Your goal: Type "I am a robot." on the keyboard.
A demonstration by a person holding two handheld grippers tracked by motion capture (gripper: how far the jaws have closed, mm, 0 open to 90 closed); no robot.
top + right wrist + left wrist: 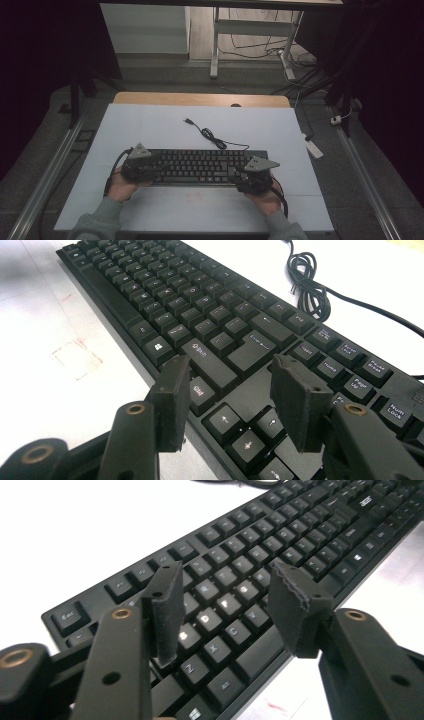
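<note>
Both the left gripper [150, 169] and right gripper [239, 176] hover jaws apart over the ends of the keyboard [200, 166] lying mid-table, seemingly poised to grab it; next, closing squarely on its edges.

Keyboard [200, 166] on table [150, 130], cable [212, 136] behind it.

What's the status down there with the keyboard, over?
Left gripper open over the keyboard letter keys. Right gripper open over its arrow keys. Keyboard flat on table; cable coiled behind, nothing blocking.
</note>
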